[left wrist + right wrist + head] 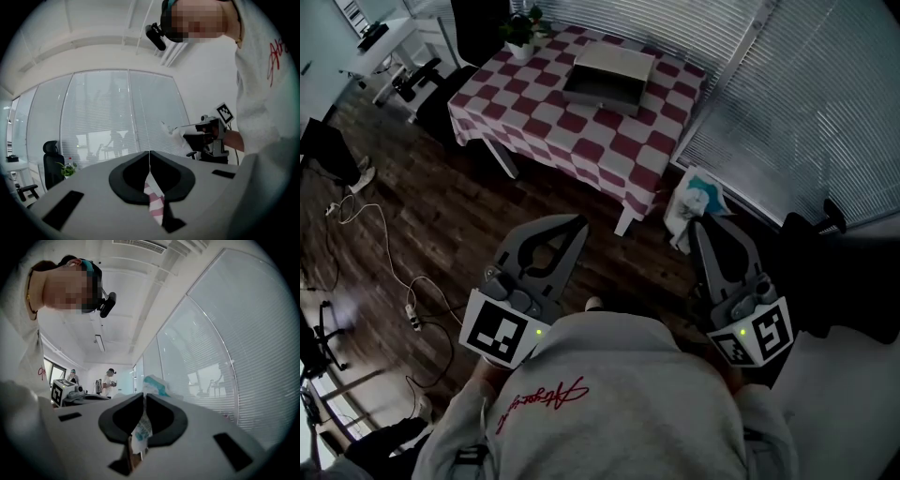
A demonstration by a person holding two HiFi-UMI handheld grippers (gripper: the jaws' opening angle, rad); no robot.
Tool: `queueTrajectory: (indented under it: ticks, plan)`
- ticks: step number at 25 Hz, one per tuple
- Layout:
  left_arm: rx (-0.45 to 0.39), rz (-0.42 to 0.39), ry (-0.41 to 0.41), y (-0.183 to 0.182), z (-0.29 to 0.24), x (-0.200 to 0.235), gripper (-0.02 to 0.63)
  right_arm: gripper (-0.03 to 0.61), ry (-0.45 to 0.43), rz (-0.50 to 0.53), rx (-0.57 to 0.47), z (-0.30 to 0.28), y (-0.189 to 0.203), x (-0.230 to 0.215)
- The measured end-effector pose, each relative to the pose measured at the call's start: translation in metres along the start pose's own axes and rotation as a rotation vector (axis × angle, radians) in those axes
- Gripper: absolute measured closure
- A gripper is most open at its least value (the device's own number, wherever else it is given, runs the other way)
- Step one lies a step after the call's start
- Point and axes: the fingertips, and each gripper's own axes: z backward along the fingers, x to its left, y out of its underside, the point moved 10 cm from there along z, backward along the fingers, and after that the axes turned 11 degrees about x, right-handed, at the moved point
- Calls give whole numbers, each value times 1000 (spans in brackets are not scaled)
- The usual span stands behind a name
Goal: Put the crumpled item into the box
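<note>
The crumpled item [695, 202], a white and teal wad, is pinched at the tips of my right gripper [699, 227], which is shut on it above the floor near the table's corner. In the right gripper view the wad [153, 385] sticks out past the closed jaws of that gripper [144, 394]. The box [609, 75], a shallow open grey carton, lies on the red-and-white checkered table [659, 148], well ahead of both grippers. My left gripper [577, 223] is shut with nothing in it; in its own view [149, 153] the jaws meet and the right gripper [210, 133] shows beside it.
A small potted plant [523, 30] stands at the table's far left corner. Cables and a power strip [411, 314] lie on the wooden floor at left. Window blinds [806, 103] run along the right, with a black chair [827, 221] below them.
</note>
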Motion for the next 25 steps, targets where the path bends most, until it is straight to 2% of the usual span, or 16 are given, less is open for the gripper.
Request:
queueTrajectory:
  ticks: [8,25]
  plan:
    - [5,2,-18,0,1,4,595,549,-31,10,-11,-12,-4,-2]
    - [5,10,14,4,5,0,595,549,15,27,21,3,4,12]
